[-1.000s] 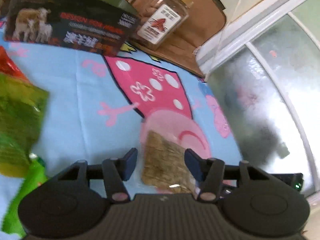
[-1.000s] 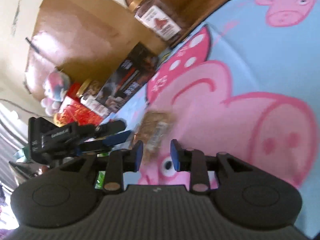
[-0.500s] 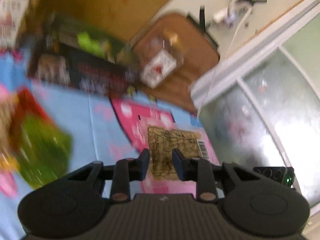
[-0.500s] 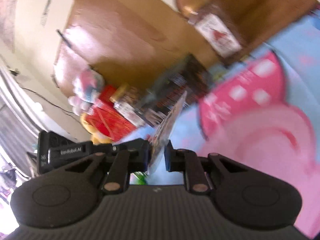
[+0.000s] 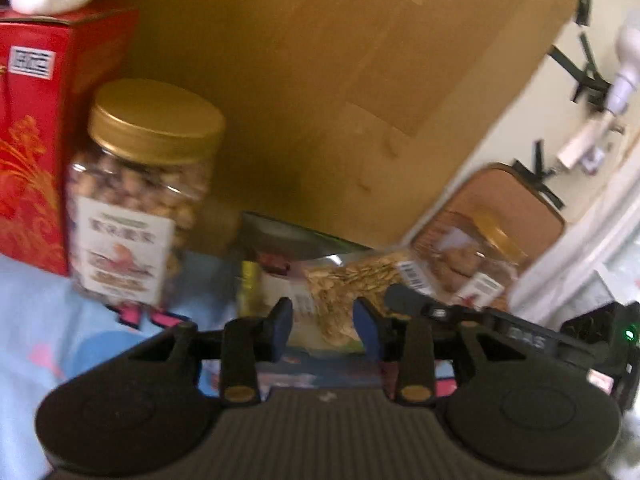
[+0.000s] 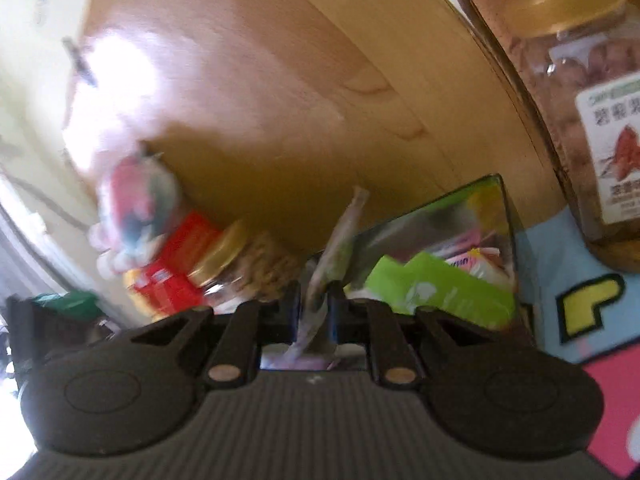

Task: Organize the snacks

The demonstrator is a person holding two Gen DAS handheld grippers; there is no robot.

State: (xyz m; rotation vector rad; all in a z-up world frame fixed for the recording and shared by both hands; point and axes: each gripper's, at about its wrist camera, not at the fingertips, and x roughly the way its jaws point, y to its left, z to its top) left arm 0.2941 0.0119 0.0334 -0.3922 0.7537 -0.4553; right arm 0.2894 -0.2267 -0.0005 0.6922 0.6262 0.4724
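the seed packet (image 5: 340, 296) is up off the cartoon-print cloth (image 5: 36, 312), carried edge-on toward the open dark box (image 6: 444, 220) that already holds green and pink packets (image 6: 440, 284). the right tool (image 6: 314, 312) has its blue pads pinched narrowly on the packet's edge, so it seems to bear the load. the left tool (image 5: 323, 326) has its jaws opening, with the packet between the pads but no clear press on it.

to do this well, i'd judge the left tool should let go fully and back off before the right one moves over the box, so the film is not tugged two ways. the right hand should bring the packet above the box's open top, keep it upright and thin-side down, and slip it into the gap beside the green packets before releasing. the packet is limp and will likely flop if held only at a corner.

hard to make out: both views are smeared with motion. whether the left pads touch the film at all i cannot tell. the box's floor and how much room is left are hidden by what lies in it. the gold-lidded nut jar (image 5: 140, 196) stands just beside a red carton (image 5: 28, 152); the second jar (image 6: 576, 120) is cut off at the edge. labels are unreadable.
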